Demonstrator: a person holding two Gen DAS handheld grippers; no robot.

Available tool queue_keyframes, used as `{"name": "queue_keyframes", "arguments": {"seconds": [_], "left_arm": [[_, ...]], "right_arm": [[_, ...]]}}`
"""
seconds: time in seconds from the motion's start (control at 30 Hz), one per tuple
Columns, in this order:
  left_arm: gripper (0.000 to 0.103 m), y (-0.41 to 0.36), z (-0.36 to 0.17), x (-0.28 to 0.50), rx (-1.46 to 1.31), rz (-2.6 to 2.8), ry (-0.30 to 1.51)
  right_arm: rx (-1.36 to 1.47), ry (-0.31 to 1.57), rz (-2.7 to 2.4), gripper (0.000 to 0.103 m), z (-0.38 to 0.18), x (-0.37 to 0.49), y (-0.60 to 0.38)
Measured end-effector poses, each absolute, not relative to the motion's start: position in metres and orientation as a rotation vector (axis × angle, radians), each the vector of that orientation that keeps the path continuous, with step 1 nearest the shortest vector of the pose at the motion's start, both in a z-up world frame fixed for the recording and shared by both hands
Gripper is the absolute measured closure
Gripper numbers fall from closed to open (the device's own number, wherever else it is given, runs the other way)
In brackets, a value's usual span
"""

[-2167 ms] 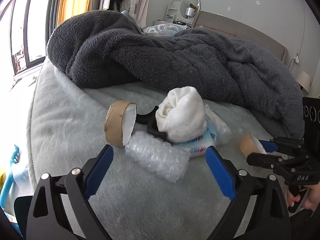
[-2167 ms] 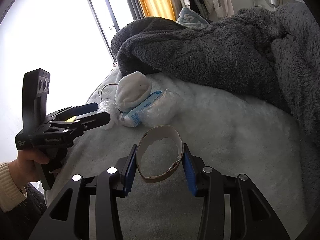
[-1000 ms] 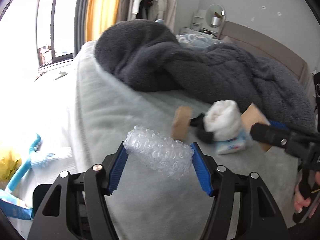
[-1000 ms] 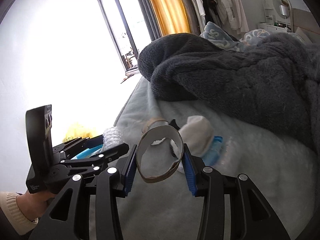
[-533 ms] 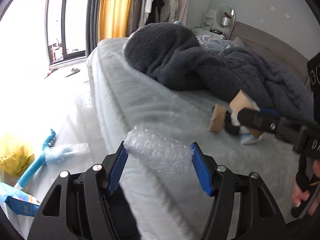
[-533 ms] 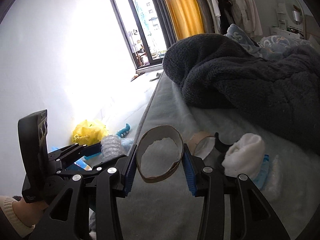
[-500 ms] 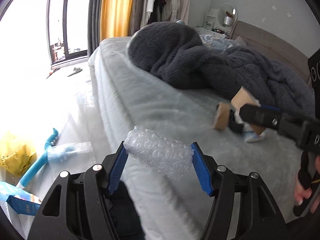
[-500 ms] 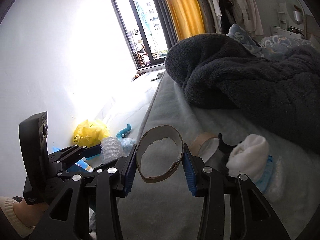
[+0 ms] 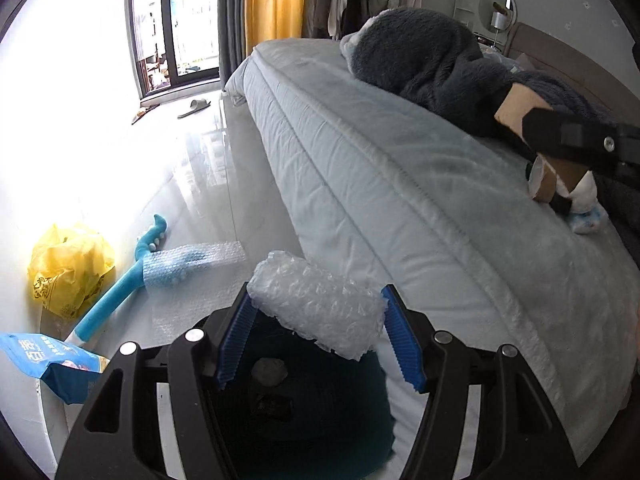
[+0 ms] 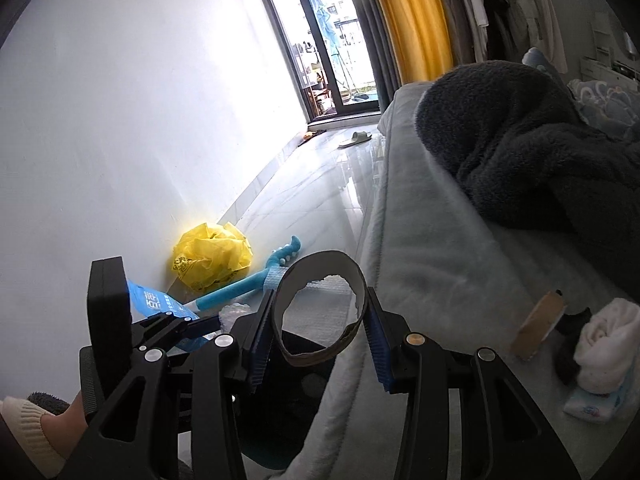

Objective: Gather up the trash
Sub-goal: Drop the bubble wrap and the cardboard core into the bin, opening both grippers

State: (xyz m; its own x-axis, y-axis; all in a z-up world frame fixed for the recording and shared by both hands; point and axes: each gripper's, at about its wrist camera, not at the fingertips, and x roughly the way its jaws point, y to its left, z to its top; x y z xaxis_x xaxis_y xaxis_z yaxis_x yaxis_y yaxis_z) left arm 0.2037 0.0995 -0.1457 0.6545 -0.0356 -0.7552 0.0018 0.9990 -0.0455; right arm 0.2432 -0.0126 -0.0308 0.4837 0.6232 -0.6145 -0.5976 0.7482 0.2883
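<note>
Dark bin (image 9: 304,412) beside the bed (image 9: 400,184) — crumpled wad (image 9: 270,371) inside

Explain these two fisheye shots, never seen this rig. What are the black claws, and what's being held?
There is no robot here. A person carries a hand-held gripper in each hand, and a camera on each one looks forward along its two blue-padded fingers.

In the left wrist view, the left hand-held gripper is shut on a roll of bubble wrap, above a dark bin on the floor beside the bed.

In the right wrist view, the right hand-held gripper is shut on a cardboard ring.

On the bed lie a grey blanket, another cardboard roll, a rolled white cloth and a blue-and-white packet. On the floor lie a yellow bag, a blue brush and a blue packet.
</note>
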Motion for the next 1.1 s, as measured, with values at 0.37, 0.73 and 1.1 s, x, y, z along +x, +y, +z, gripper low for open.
{"name": "queue_keyframes", "arguments": {"seconds": [0.37, 0.73, 1.1], "left_arm": [[0.037, 0.146, -0.189, 0.192, -0.09, -0.006, 1.064], [0.021, 0.179, -0.213, 0.18, -0.165, -0.001, 1.196], [0.018, 0.214, -0.195, 0.167, -0.184, 0.038, 1.108]], "right_arm": [[-0.034, 0.838, 0.81, 0.059, -0.052, 0.24, 0.056], [-0.088, 0.931, 0.82, 0.059, -0.078, 0.24, 0.099], [-0.122, 1.035, 0.82, 0.059, -0.119, 0.242, 0.133]]}}
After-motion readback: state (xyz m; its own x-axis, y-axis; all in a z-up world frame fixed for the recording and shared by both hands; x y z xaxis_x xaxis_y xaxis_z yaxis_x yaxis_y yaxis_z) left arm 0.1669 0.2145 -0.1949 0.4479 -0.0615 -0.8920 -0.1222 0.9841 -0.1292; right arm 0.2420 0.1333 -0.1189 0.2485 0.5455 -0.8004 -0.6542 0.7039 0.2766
